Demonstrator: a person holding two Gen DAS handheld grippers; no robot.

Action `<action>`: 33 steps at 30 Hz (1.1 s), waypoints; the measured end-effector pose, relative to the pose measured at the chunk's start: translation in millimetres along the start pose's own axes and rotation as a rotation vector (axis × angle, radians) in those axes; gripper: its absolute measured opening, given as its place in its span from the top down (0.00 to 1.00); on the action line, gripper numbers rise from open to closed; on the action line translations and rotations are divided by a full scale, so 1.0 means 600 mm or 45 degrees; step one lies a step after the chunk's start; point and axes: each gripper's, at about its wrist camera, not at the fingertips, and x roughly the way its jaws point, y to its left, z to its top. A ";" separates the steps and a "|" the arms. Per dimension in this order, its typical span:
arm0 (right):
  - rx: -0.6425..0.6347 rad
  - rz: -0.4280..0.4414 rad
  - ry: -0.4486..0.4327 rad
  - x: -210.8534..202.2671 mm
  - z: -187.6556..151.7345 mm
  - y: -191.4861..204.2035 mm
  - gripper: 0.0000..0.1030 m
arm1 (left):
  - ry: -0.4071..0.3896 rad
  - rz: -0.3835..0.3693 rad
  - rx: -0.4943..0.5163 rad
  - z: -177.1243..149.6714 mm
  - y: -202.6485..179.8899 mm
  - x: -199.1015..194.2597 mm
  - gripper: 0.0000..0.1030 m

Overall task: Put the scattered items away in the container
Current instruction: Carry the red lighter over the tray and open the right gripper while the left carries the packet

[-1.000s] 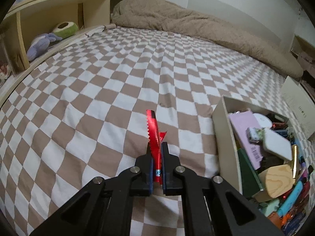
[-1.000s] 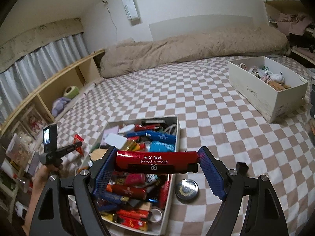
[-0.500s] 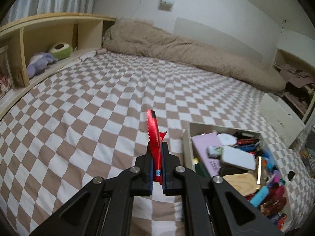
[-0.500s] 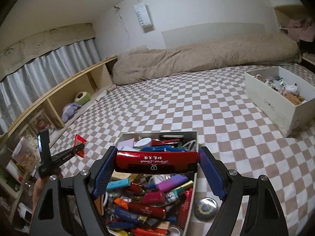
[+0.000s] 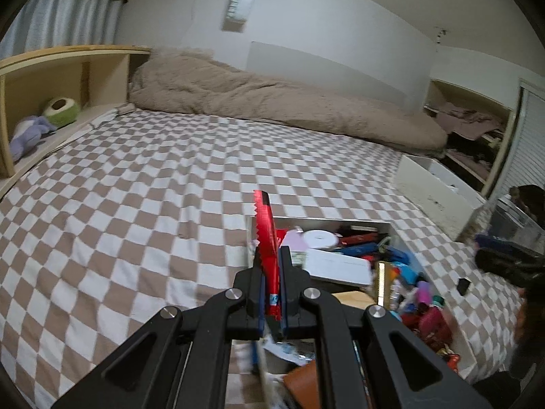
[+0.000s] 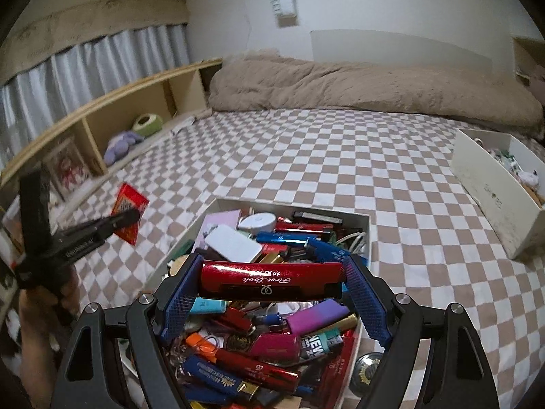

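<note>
A red packet [image 5: 267, 238] is pinched edge-on between the clenched left fingers [image 5: 285, 262], at frame centre, over the container's [image 5: 378, 222] left wall. A red case [image 6: 270, 279] is spanned crosswise between the right fingers [image 6: 182, 293], gripped by its ends above the crowded container.

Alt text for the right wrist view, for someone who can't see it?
The right hand-held gripper holds a glossy red case crosswise over a white box crammed with small items on a checkered bedspread. At left, the left hand-held gripper pinches a red packet near the box.
</note>
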 end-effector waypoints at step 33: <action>0.324 0.117 -0.089 0.002 -0.041 -0.079 0.15 | 0.228 -0.562 0.084 -0.055 -0.170 -0.001 0.94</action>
